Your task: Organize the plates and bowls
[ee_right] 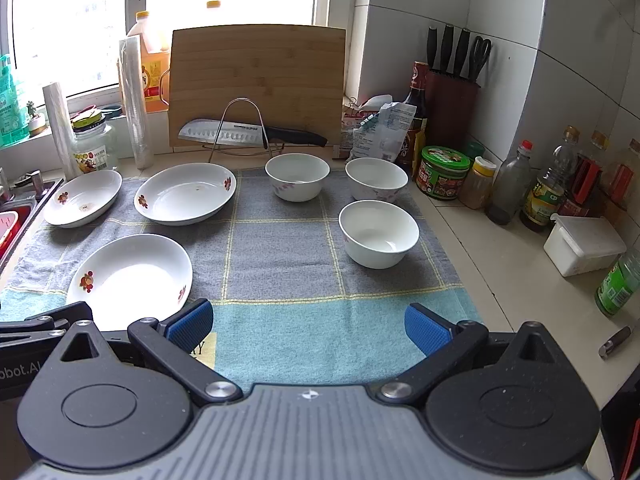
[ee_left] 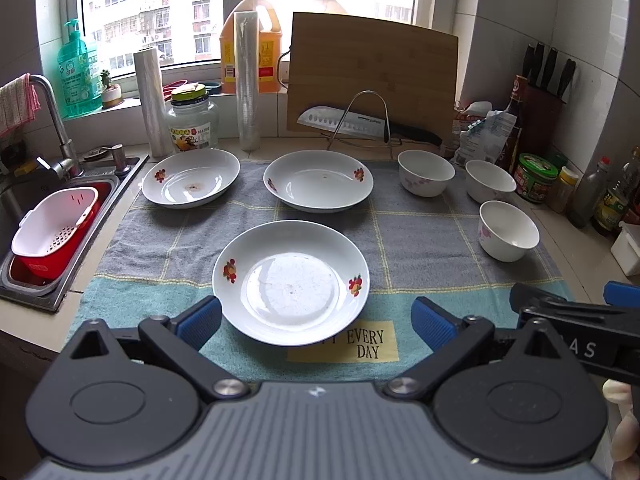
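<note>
Left wrist | left gripper released | near plate between fingers, untouched

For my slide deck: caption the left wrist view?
Open left gripper faces three plates and three bowls on a towel.

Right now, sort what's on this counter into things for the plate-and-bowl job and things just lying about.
For the job:
near plate
left plate
middle plate
near bowl
back left bowl
back right bowl

Lying about:
knife
cutting board
oil jug
jar
knife block
colander
</note>
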A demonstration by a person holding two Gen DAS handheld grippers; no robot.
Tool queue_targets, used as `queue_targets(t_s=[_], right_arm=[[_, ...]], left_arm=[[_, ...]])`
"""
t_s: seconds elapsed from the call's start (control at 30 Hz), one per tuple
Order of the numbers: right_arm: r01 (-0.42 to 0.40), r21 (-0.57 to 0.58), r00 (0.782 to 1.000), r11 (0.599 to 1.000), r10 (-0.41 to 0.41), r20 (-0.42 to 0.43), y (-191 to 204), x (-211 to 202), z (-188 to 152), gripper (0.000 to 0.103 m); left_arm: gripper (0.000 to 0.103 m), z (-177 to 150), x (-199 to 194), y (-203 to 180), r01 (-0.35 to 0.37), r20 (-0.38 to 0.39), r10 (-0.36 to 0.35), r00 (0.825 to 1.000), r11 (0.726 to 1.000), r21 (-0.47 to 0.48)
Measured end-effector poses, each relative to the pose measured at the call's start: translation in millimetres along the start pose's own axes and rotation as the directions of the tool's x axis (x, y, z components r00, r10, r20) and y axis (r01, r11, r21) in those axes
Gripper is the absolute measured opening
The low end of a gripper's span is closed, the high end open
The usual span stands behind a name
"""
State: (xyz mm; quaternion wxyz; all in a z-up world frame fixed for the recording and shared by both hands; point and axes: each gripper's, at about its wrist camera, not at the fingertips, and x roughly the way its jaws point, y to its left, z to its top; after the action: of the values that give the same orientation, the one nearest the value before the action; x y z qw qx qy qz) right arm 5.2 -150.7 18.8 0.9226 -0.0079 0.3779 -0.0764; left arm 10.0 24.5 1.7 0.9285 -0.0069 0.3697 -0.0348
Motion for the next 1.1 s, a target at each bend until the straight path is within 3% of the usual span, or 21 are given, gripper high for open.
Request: queue_targets(t_s=[0.7, 0.87, 1.1], right_arm=[[0.005, 0.037, 0.998, 0.999, -0.008, 0.062, -7.8, 6.1, -4.7, 0.103], [-0.001, 0.031, 0.997, 1.000, -0.002, 0.077, -20.9, 18.6, -2.6, 0.103], [-0.065, -0.022, 0.994, 0.998, 0.067, 0.081, -31.3, 49.9, 6.5, 0.103]], left_arm=[[0.100, -1.0, 15.9, 2.1, 0.105, 0.053, -0.110, 0.993, 0.991, 0.088], [0.100, -1.5, 29.2, 1.8, 0.088, 0.047, -0.093, 0.995, 0.992, 0.091], [0.100, 0.8, 46.9, 6.0, 0.060, 0.036, -0.062, 0.997, 0.997, 0.045]])
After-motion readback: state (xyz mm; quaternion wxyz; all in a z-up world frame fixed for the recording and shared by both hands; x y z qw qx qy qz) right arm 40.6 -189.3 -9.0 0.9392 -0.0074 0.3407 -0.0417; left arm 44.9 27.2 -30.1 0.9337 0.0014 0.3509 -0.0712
